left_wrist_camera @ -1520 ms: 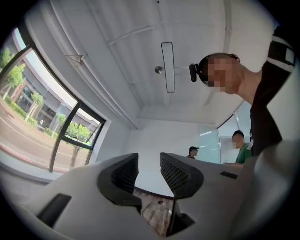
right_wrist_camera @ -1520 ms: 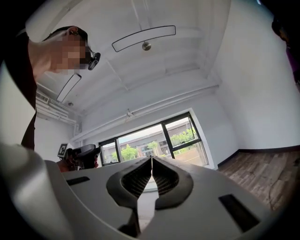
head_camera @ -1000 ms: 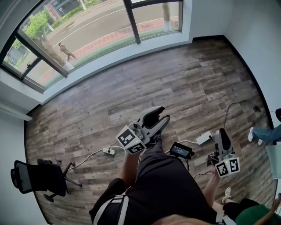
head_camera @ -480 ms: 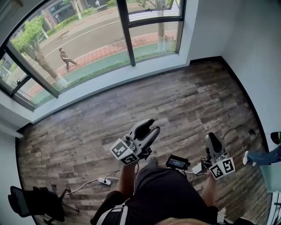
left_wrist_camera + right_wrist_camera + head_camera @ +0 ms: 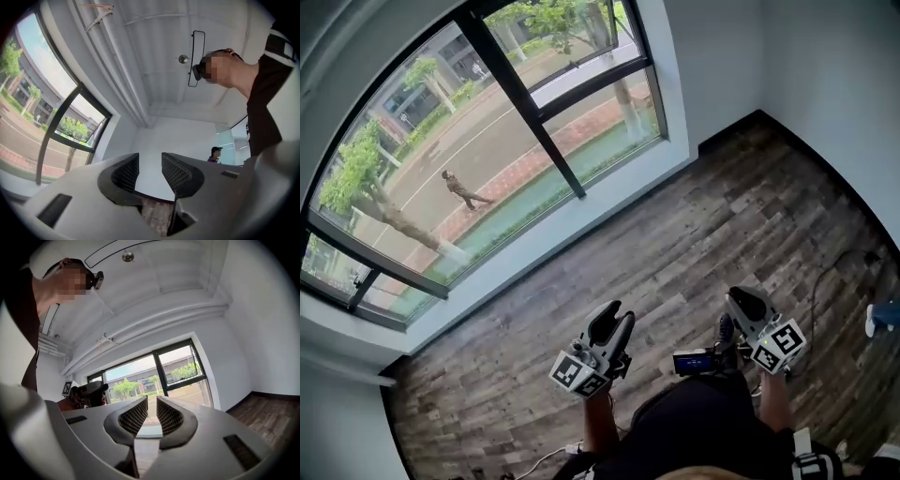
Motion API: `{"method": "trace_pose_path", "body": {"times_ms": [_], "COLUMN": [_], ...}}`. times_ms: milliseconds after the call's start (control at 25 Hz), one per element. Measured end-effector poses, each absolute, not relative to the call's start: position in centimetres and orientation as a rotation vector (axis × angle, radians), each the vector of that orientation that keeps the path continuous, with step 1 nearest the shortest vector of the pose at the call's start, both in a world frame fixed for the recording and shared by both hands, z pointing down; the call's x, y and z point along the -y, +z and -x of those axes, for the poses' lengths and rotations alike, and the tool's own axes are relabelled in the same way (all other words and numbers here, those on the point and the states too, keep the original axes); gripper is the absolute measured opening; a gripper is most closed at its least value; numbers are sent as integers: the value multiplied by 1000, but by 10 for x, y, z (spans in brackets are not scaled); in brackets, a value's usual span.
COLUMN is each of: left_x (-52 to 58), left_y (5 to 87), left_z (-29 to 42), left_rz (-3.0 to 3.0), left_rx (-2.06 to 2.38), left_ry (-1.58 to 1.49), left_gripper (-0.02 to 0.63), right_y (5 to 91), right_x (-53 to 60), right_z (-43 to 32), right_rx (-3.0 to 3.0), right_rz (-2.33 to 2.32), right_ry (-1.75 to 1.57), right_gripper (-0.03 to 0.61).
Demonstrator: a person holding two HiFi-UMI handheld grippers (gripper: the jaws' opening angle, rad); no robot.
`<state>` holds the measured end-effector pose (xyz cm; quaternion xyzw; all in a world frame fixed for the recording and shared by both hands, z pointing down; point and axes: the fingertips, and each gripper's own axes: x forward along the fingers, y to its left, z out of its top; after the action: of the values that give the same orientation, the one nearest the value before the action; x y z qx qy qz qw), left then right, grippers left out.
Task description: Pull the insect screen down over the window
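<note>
Left hand-held gripper [image 5: 616, 315]: grey plastic with a marker cube. Its jaws are wide apart and have just been opening up, with nothing between them.
Right hand-held gripper [image 5: 741, 298]: same grey plastic. There's only a narrow gap between its jaws, and nothing in it either.
Both: held out side by side over the grey-brown wood-plank floor [image 5: 703, 206], aimed toward the window wall.
Window: big dark-framed glass window [image 5: 525, 105], upper left in the head view, well apart from both.
Insect screen: honestly can't make it out on that window.
</note>
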<state>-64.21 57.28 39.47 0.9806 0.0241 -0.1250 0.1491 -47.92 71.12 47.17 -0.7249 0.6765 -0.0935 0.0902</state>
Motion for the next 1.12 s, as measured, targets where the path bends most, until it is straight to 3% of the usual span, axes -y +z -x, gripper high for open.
{"method": "trace_pose_path", "body": {"times_ms": [480,800,1000,1120], "left_x": [-512,-446,-369,-302], "left_y": [369,389,397,388], "left_z": [410,337,271,248], "left_rz": [-2899,-2902,-2886,-2866], "left_rx": [97,158,89,83], "left_ry": [-355,-314,-364,-397], "left_gripper": [161,160,93,89], "right_y": [432,454,459,445], "right_x": [-638,-570,-502,-445], "right_z": [231,167,102,71], "right_rx": [-2187,-2234,-2211,-2148], "right_rz": [2179,2144,2240,2291], "right_ry": [-95,-184,-177,-192], "right_gripper": [60,60,60,60]}}
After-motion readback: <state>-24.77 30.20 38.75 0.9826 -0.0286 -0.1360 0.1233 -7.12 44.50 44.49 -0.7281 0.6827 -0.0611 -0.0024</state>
